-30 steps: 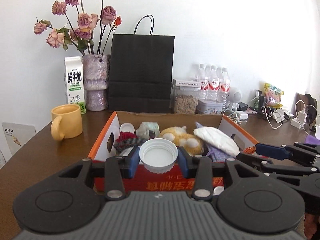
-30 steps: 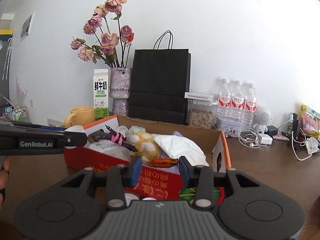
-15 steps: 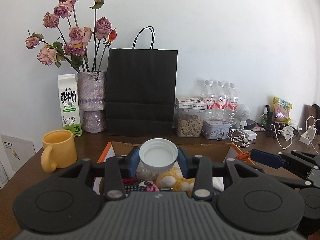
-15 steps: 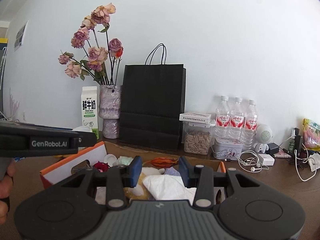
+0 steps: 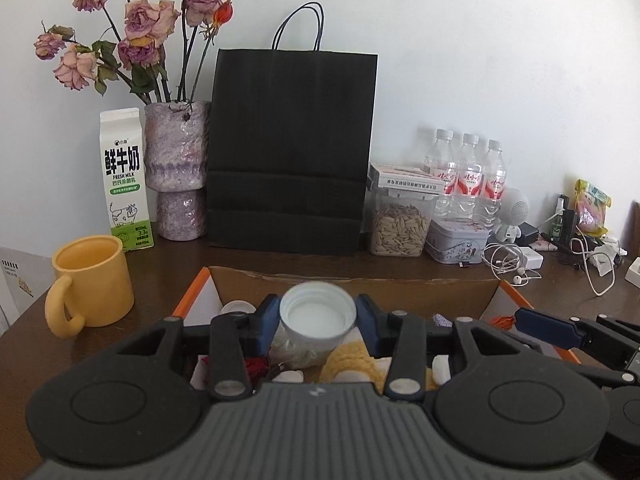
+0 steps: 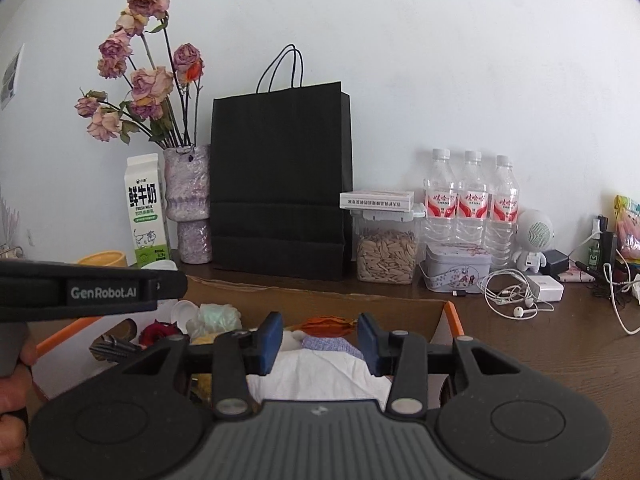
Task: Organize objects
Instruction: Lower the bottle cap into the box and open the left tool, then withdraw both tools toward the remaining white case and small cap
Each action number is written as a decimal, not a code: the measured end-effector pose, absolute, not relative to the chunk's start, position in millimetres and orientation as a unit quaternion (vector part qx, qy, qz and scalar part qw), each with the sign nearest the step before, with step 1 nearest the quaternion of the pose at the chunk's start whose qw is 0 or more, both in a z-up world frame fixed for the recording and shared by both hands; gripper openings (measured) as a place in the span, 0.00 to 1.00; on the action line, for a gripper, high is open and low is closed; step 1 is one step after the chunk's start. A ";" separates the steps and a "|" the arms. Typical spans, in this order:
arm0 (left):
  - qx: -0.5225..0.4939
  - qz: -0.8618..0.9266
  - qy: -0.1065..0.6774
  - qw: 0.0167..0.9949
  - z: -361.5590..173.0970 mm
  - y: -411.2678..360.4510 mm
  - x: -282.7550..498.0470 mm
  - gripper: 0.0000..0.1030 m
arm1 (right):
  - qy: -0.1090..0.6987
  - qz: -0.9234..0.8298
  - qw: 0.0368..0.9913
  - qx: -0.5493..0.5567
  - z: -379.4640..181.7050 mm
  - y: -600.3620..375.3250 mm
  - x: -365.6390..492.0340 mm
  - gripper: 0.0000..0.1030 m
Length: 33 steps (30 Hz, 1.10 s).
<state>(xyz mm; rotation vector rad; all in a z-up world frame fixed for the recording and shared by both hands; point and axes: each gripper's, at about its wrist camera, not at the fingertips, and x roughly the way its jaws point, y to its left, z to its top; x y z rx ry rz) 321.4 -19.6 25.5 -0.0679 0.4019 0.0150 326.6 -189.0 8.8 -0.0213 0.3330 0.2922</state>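
plain white wall [image 5: 480, 60] behind a dark wooden table [image 5: 540, 292]

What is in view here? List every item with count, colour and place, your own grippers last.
white cap: 1, white, clamped in left gripper over the box
cardboard box: 1, brown and orange, front centre, filled with mixed items
mug: 1, yellow, left of box
milk carton: 1, white and green, back left
vase of dried roses: 1, purple, beside carton
paper bag: 1, black, back centre
seed jar: 1, clear, right of bag
water bottles: 3, clear, red labels
tin: 1, grey
earphones: 1, white
left gripper: shut on cap
right gripper: open, empty
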 end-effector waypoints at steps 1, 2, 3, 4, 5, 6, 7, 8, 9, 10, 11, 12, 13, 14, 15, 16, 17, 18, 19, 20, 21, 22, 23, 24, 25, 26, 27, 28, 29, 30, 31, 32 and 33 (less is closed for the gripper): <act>-0.033 0.012 0.202 0.979 23.9 -19.5 321.9 0.72 | 0.172 0.146 0.974 -0.010 6.7 -190.2 327.3 0.56; -0.032 0.018 0.196 0.980 22.8 -19.3 320.8 0.92 | 0.174 0.144 0.974 -0.009 4.8 -191.3 327.4 0.73; -0.032 0.025 0.188 0.981 22.3 -18.6 319.2 1.00 | 0.174 0.138 0.975 -0.010 3.2 -191.9 326.7 0.82; -0.031 0.035 0.178 0.983 22.5 -18.4 317.1 1.00 | 0.173 0.135 0.976 -0.013 2.4 -192.0 325.5 0.95; -0.029 0.039 0.177 0.983 23.1 -18.4 316.7 1.00 | 0.171 0.136 0.976 -0.014 2.5 -192.3 324.2 1.00; -0.031 0.039 0.178 0.983 23.2 -18.1 316.6 1.00 | 0.168 0.138 0.976 -0.012 2.6 -192.9 322.8 1.00; -0.034 0.037 0.179 0.983 23.0 -17.6 316.5 1.00 | 0.168 0.140 0.976 -0.010 2.8 -193.1 321.8 1.00; -0.036 0.036 0.180 0.982 23.0 -17.7 316.3 1.00 | 0.169 0.141 0.975 -0.011 3.0 -192.6 321.3 1.00; -0.036 0.036 0.181 0.982 22.9 -18.2 316.2 1.00 | 0.169 0.142 0.975 -0.013 2.7 -192.1 320.4 1.00; -0.034 0.036 0.181 0.982 23.0 -18.8 316.1 1.00 | 0.168 0.143 0.975 -0.015 2.9 -191.8 319.1 1.00; -0.033 0.035 0.181 0.982 22.8 -19.2 315.7 1.00 | 0.168 0.143 0.975 -0.017 2.8 -191.3 318.3 1.00; -0.033 0.033 0.181 0.982 22.8 -19.7 315.0 1.00 | 0.167 0.144 0.975 -0.018 3.2 -190.8 317.2 1.00; -0.033 0.030 0.180 0.983 23.0 -20.3 314.2 1.00 | 0.166 0.144 0.975 -0.018 3.5 -190.6 316.3 1.00; -0.034 0.026 0.178 0.983 23.1 -20.7 313.2 1.00 | 0.166 0.145 0.975 -0.018 3.7 -190.7 315.3 1.00; -0.035 0.025 0.177 0.983 23.5 -21.1 312.4 1.00 | 0.165 0.145 0.975 -0.018 4.1 -190.8 314.3 1.00; -0.034 0.025 0.175 0.984 23.7 -21.9 311.2 1.00 | 0.164 0.146 0.976 -0.018 4.2 -191.1 312.9 1.00; -0.034 0.024 0.174 0.984 23.9 -22.7 310.1 1.00 | 0.163 0.146 0.976 -0.018 4.4 -191.3 311.5 1.00; -0.034 0.023 0.173 0.984 24.0 -22.9 309.0 1.00 | 0.162 0.145 0.976 -0.019 4.5 -191.5 310.3 1.00; -0.035 0.021 0.171 0.984 24.2 -23.6 307.3 1.00 | 0.161 0.145 0.976 -0.021 4.7 -191.5 309.0 1.00; -0.034 0.020 0.170 0.985 24.3 -23.8 305.9 1.00 | 0.160 0.146 0.976 -0.022 5.0 -192.1 307.3 1.00; -0.034 0.020 0.168 0.985 24.4 -23.7 303.8 1.00 | 0.159 0.147 0.976 -0.024 5.4 -192.7 305.1 1.00; -0.033 0.020 0.165 0.986 24.7 -23.6 301.3 1.00 | 0.158 0.147 0.976 -0.026 5.7 -193.6 302.8 1.00; -0.032 0.023 0.162 0.986 25.2 -23.4 298.8 1.00 | 0.156 0.148 0.976 -0.027 6.1 -194.9 299.7 1.00; -0.032 0.025 0.160 0.986 25.7 -22.8 296.0 1.00 | 0.154 0.148 0.976 -0.029 6.7 -196.6 296.0 1.00; -0.034 0.025 0.156 0.987 26.5 -21.5 291.6 1.00 | 0.152 0.149 0.977 -0.031 7.3 -198.6 292.2 1.00; -0.036 0.022 0.153 0.987 27.1 -20.5 286.9 1.00 | 0.149 0.150 0.977 -0.032 7.7 -201.2 287.9 1.00; -0.037 0.022 0.146 0.988 28.1 -19.5 279.9 1.00 | 0.148 0.150 0.977 -0.033 7.8 -203.8 283.2 1.00; -0.038 0.022 0.140 0.989 28.8 -19.2 273.1 1.00 | 0.147 0.152 0.977 -0.035 7.7 -206.2 278.3 1.00; -0.036 0.019 0.133 0.990 30.1 -19.2 264.9 1.00 | 0.146 0.153 0.977 -0.035 7.3 -208.3 273.5 1.00; -0.034 0.016 0.129 0.991 30.8 -19.4 258.3 1.00 | 0.145 0.154 0.977 -0.037 6.8 -210.4 268.8 1.00; -0.034 0.014 0.125 0.992 31.0 -19.6 250.9 1.00 | 0.146 0.155 0.976 -0.039 6.2 -212.5 263.4 1.00; -0.034 0.011 0.124 0.992 30.0 -19.8 244.0 1.00 | 0.146 0.155 0.976 -0.040 5.3 -214.5 258.5 1.00; -0.035 0.007 0.125 0.991 28.8 -20.0 238.1 1.00 | 0.147 0.157 0.976 -0.041 3.9 -217.0 252.4 1.00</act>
